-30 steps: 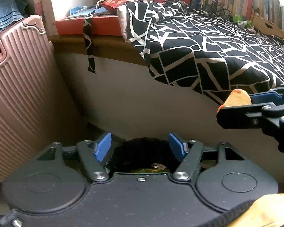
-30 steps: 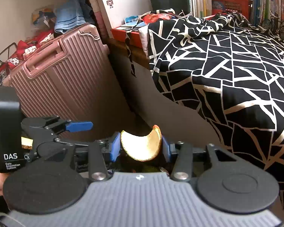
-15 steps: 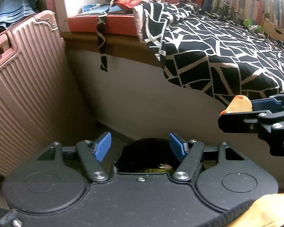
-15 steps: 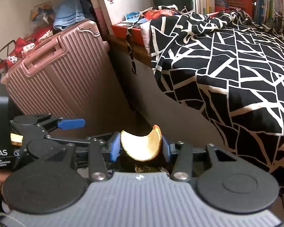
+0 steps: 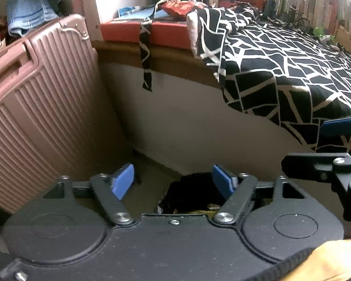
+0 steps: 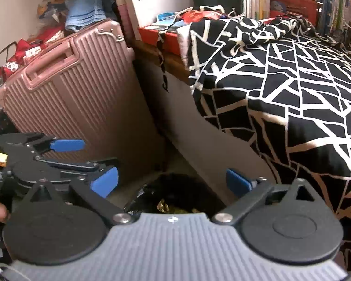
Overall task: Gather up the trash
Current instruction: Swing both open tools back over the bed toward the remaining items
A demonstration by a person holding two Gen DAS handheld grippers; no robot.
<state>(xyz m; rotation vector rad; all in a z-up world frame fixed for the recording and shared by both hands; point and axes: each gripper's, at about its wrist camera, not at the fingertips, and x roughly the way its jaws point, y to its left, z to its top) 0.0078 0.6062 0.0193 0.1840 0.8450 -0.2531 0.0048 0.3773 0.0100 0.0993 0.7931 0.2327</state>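
Both tools hang over a black bin bag on the floor between the suitcase and the bed. The right tool is spreading its jaws wide, with nothing between the blue pads. The left tool is opening too, also empty. Most of the bag is hidden behind the tool bodies; only its dark mouth and some crumpled yellowish trash inside show, too cut off to identify. In the left view the right tool is cropped by the frame edge.
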